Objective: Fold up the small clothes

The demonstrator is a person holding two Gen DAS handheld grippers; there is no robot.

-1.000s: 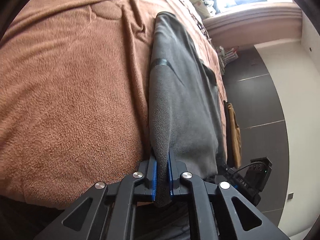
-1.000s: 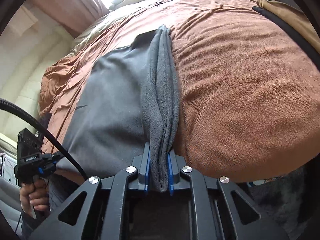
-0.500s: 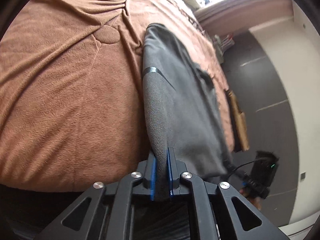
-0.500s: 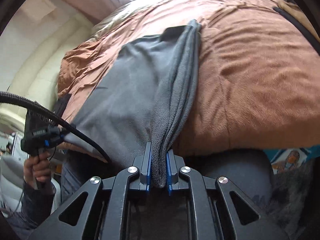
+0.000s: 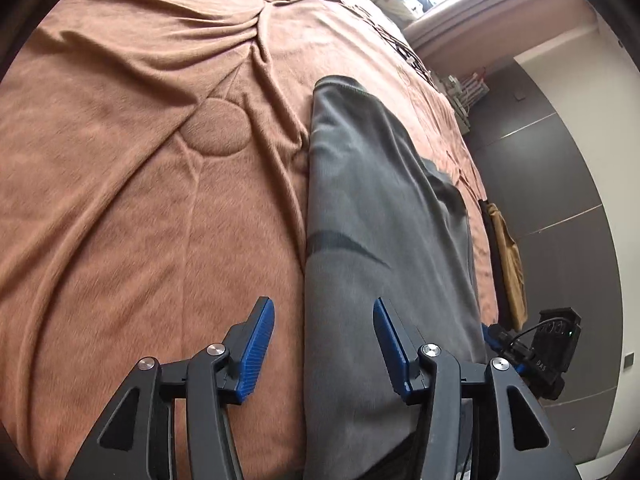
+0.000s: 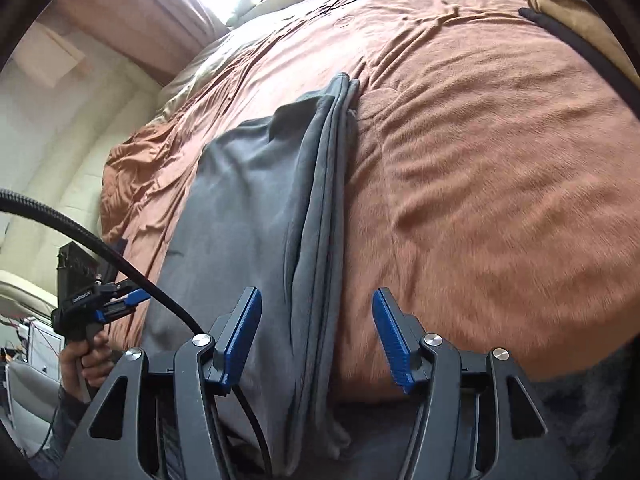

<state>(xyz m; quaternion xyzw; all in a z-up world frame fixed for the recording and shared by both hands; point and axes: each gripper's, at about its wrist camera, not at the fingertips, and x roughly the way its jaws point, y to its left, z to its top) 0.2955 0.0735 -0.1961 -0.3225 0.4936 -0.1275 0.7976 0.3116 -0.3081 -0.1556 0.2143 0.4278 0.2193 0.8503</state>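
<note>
Left wrist view: a rust-brown fleece blanket [image 5: 152, 184] covers a bed, creased toward a stitched circle. Beyond its far edge lie a pinkish window ledge [image 5: 492, 12], a dark panelled wall [image 5: 560, 168] and a tan cloth [image 5: 508, 256] at the bed's side. The grey garment [image 5: 368, 208], folded into a long strip with a dark swoosh mark across it, lies flat on the blanket; its long axis runs from the near bed edge straight away from the camera, its hemmed end pointing to the window. The left gripper [image 5: 323, 330] has just been opening: its blue pads stand apart, the garment's left fold edge between them but not pressed.

Right wrist view: the same blanket [image 6: 480, 184], a curtain [image 6: 132, 12] and pale wall on the left. The garment [image 6: 256, 208] shows stacked layers along its right edge, lengthwise away from the camera. The right gripper [image 6: 317, 328] has likewise just been opening, that layered edge lying free between its parted jaws. At left, a hand [image 6: 86, 362] holds the other gripper's handle.
</note>
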